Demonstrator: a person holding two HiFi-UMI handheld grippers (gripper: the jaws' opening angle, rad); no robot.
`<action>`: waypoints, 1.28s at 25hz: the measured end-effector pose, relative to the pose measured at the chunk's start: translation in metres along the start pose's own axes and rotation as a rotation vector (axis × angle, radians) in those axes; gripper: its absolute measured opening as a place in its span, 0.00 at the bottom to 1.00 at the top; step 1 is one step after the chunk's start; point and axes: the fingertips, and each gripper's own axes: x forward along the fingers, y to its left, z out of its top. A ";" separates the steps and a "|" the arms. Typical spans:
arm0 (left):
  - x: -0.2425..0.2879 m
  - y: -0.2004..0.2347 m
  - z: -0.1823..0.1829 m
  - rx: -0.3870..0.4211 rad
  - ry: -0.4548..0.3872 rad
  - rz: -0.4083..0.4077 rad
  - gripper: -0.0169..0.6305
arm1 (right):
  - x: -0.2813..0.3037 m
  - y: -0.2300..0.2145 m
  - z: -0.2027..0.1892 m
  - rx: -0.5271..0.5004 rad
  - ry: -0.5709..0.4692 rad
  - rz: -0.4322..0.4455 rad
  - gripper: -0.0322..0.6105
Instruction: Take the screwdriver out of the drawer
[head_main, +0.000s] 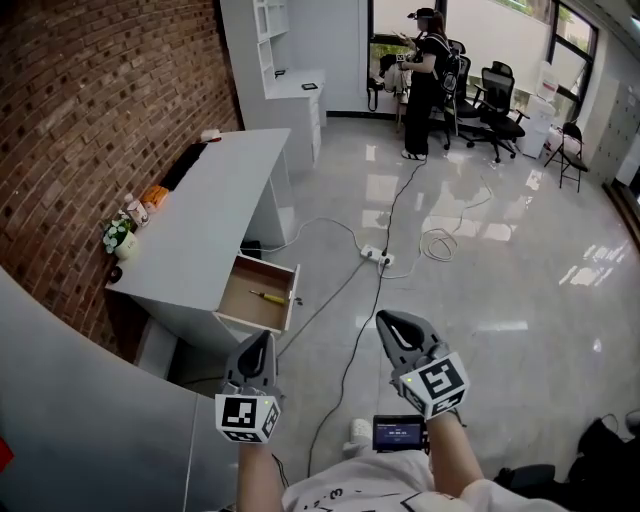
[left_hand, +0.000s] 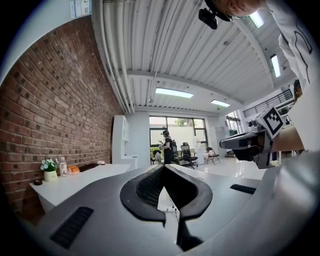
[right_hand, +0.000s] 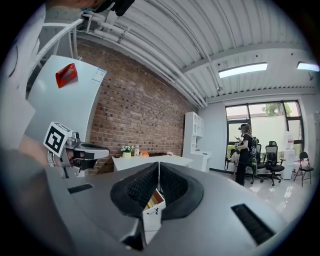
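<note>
Both left gripper (head_main: 265, 336) and right gripper (head_main: 383, 319) fingers (right_hand: 136, 189) clenched, empty; screwdriver (head_main: 268, 297) lies in drawer (head_main: 293, 299).

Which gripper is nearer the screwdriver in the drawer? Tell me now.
Left. The left gripper hovers just short of the front of the open drawer, below the screwdriver in the head view. The right gripper is off to the right, over the floor.
</note>
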 end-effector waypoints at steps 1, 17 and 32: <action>0.009 0.001 0.000 -0.002 0.002 0.013 0.04 | 0.003 -0.011 -0.002 0.004 0.002 0.005 0.08; 0.066 0.031 -0.014 -0.047 0.032 0.185 0.04 | 0.084 -0.069 -0.021 0.007 0.031 0.168 0.08; 0.092 0.136 -0.041 -0.099 0.066 0.357 0.04 | 0.228 -0.049 -0.022 -0.020 0.064 0.340 0.08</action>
